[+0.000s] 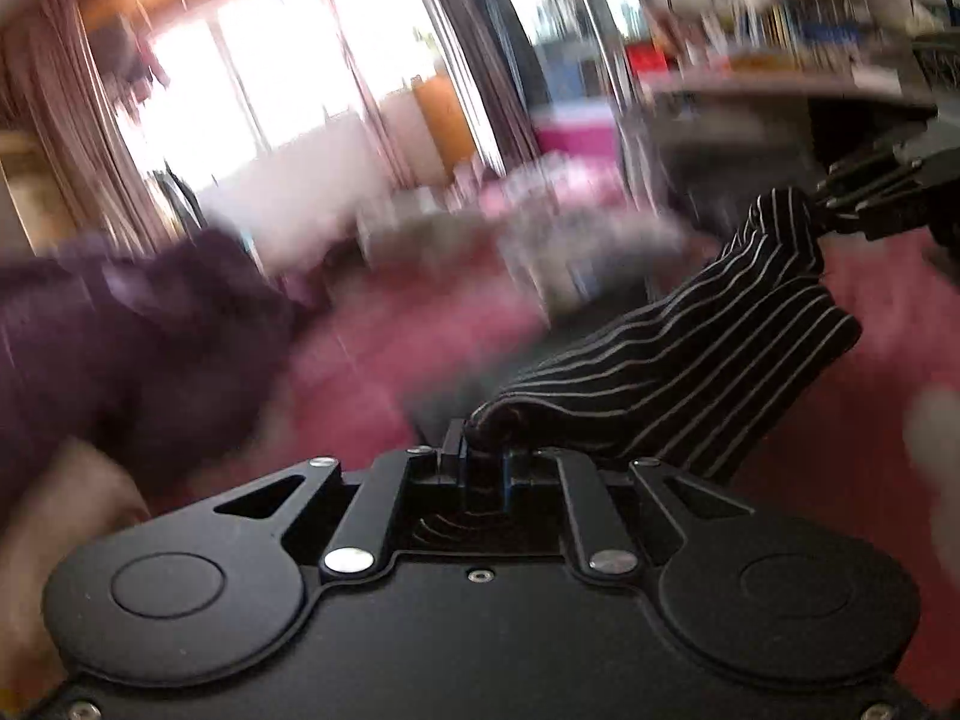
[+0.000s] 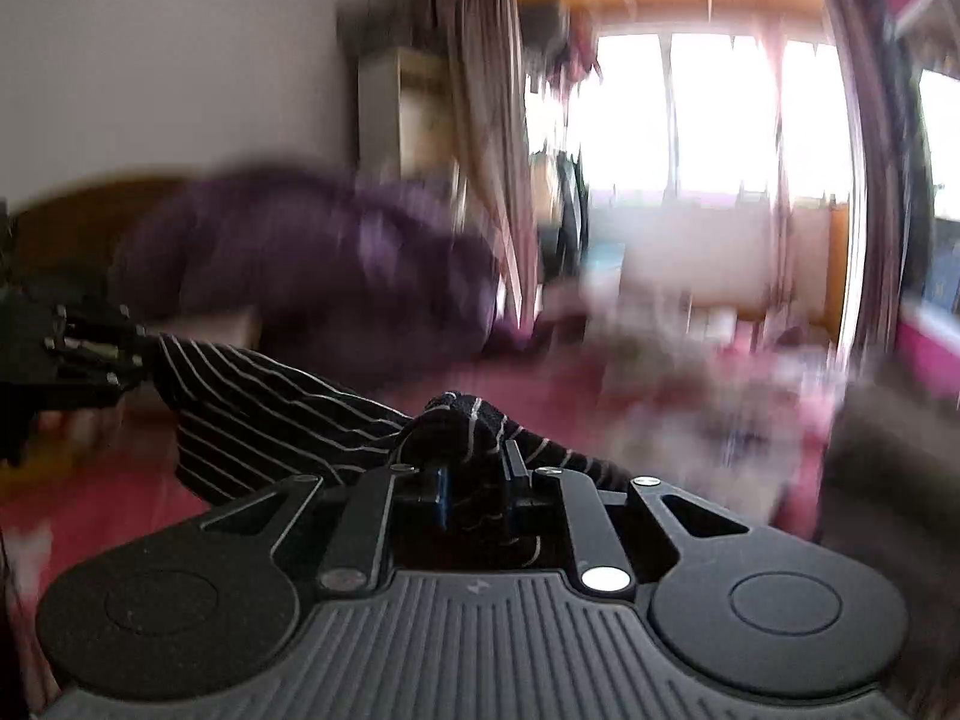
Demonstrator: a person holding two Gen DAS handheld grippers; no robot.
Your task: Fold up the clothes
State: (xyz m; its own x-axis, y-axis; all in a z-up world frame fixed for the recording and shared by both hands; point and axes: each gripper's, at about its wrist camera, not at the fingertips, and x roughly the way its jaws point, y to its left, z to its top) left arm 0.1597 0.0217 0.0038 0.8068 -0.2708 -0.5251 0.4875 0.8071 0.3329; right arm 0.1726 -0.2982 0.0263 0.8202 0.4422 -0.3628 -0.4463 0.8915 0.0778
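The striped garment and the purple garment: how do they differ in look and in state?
The striped garment is black with thin white lines; the purple garment is plain. The striped garment is held at both ends, by the left gripper and the right gripper, and hangs stretched between them; the purple garment lies in a heap, and no gripper holds it. Both are over the red surface.

Bright window (image 2: 708,114), curtains (image 2: 486,138), white wall (image 2: 168,60).

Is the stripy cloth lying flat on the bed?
No, the stripy cloth hangs stretched between the left tool and the right tool, lifted above the red bed cover.
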